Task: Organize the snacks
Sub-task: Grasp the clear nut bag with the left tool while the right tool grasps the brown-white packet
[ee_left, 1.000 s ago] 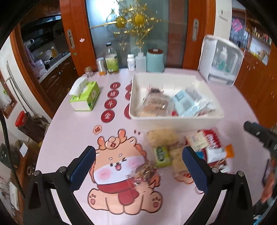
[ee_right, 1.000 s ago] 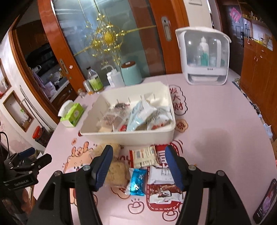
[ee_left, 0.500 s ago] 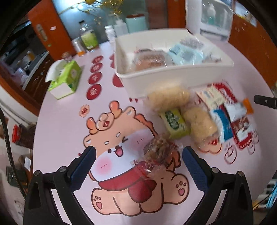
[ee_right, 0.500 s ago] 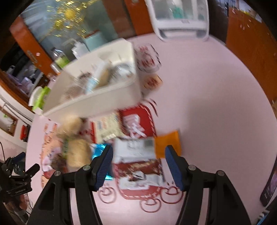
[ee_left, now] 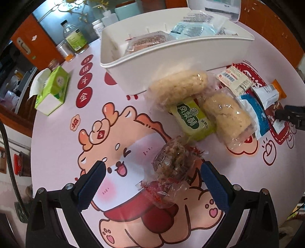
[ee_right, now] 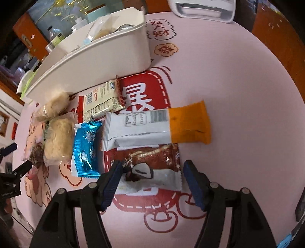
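A white bin [ee_left: 171, 49] holding several packets stands at the back of the pink table; in the right wrist view its wall [ee_right: 95, 63] fills the upper left. Loose snacks lie in front of it. My left gripper [ee_left: 152, 171] is open and points down, with a clear-wrapped brown snack [ee_left: 175, 162] between its blue pads, untouched. My right gripper [ee_right: 152, 166] straddles a brown-and-white packet [ee_right: 152, 167]; its jaws are opening and do not press on it. Beyond lie a white-and-orange packet [ee_right: 152, 126], a blue packet [ee_right: 86, 146], a green pack [ee_left: 192, 118] and two pale rolls [ee_left: 179, 87].
A green tissue box [ee_left: 53, 91] and bottles [ee_left: 75, 38] stand at the table's left back. A white appliance [ee_right: 202, 9] sits behind the bin. A dark phone [ee_right: 300, 208] lies near the right table edge. The right gripper's tip [ee_left: 291, 114] shows at the left view's right edge.
Both grippers have sunk toward the table and tipped downward, so the snacks loom larger. The left one rolled and now straddles the brown snack. The right jaws stand a little wider.
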Motion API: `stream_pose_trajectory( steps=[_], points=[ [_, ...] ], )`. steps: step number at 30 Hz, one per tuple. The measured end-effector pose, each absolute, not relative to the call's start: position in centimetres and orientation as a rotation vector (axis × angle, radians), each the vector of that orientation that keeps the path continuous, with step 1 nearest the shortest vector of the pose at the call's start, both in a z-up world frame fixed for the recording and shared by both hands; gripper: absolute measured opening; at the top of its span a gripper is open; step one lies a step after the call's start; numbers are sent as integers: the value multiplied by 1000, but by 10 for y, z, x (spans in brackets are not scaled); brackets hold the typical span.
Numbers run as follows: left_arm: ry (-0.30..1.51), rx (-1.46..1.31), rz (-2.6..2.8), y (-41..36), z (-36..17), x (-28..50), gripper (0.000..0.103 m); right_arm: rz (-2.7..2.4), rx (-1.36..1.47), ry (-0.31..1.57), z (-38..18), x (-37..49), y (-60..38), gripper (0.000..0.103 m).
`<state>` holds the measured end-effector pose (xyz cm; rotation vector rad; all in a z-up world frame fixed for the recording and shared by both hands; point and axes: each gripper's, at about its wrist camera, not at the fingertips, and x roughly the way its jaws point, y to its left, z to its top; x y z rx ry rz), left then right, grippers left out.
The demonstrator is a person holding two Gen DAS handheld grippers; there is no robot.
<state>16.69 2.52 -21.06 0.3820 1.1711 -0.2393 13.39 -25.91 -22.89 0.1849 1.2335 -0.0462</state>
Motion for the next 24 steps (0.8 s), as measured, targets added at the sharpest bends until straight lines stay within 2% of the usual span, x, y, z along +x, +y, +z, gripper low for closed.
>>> stream_pose_trajectory(
  steps=[6, 10, 13, 15, 17, 19, 21, 23, 24],
  points=[
    [1194, 412, -256, 21, -221, 169, 99, -47, 5, 1242, -236, 135, -233, 77],
    [1222, 417, -251, 22, -229, 172, 88, -26, -10, 1237, -237, 134, -226, 80],
    [1248, 395, -261, 25, -235, 172, 84, -25, -14, 1234, -236, 134, -226, 79],
    [1260, 384, -270, 25, -237, 172, 76, -18, -20, 1230, -236, 133, -225, 78],
    [1277, 384, -279, 24, -241, 170, 60, -14, -20, 1225, -236, 133, -229, 73],
    [1280, 373, -281, 22, -243, 169, 57, -7, -23, 1214, -232, 131, -230, 53],
    [1289, 338, -283, 23, -245, 168, 52, 3, -18, 1215, -228, 130, -229, 43],
    [1307, 266, -303, 27, -246, 168, 40, 14, -5, 1213, -226, 130, -230, 38],
    [1307, 253, -296, 28, -246, 168, 40, 18, -1, 1210, -224, 129, -230, 37]
  ],
)
